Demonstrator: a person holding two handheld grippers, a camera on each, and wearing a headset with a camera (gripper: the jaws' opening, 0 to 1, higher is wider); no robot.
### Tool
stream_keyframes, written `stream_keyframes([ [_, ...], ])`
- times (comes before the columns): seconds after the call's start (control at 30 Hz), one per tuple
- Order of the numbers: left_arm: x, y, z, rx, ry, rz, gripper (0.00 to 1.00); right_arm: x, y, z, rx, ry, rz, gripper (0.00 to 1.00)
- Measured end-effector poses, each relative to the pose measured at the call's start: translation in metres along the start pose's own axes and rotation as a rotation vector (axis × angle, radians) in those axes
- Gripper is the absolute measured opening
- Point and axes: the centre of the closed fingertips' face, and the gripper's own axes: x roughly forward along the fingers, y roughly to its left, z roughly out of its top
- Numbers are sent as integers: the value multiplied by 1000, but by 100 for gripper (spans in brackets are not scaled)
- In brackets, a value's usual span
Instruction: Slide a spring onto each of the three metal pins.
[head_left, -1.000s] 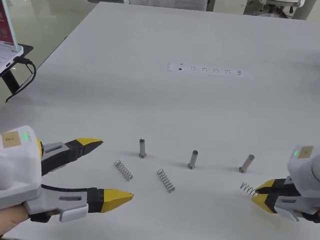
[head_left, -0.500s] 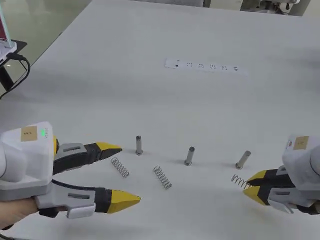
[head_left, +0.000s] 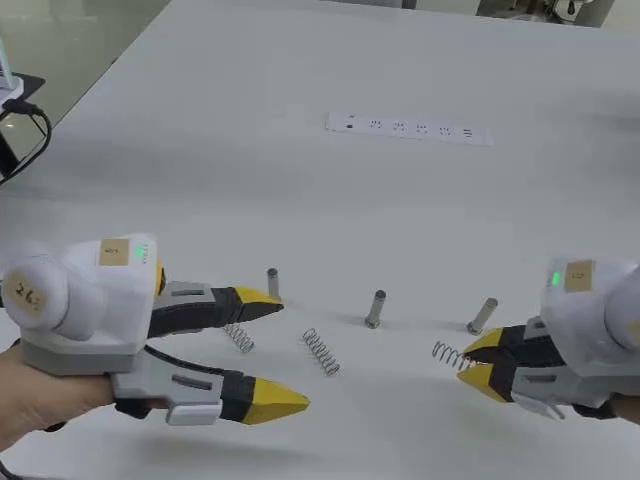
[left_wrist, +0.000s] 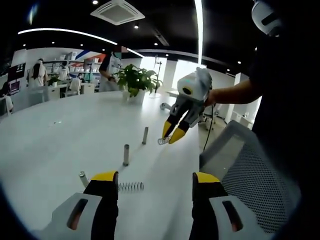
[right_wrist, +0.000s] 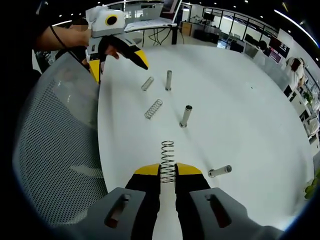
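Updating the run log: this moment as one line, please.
right gripper: shut on held spring | left gripper: open, empty | left pin, middle pin, right pin: bare | left spring, middle spring: loose

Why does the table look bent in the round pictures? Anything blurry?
Left gripper view: fisheye curves the table, and a ceiling light strip blows out white. Right gripper view: same curving; the gripped spring looks sharp. Head view: straight, evenly lit, nothing blurred.

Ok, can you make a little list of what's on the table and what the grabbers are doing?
table: white
pins: three, all bare: left pin, middle pin, right pin
loose springs: two, lying on the table
right gripper: shut on third spring
left gripper: open, holding nothing
also: power strip farther back
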Motion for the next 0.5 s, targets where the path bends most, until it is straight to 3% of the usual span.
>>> stream_keyframes([
  [0.5,36,-12,8,25,-10,-81,47,3,21,29,-107,-50,60,8],
])
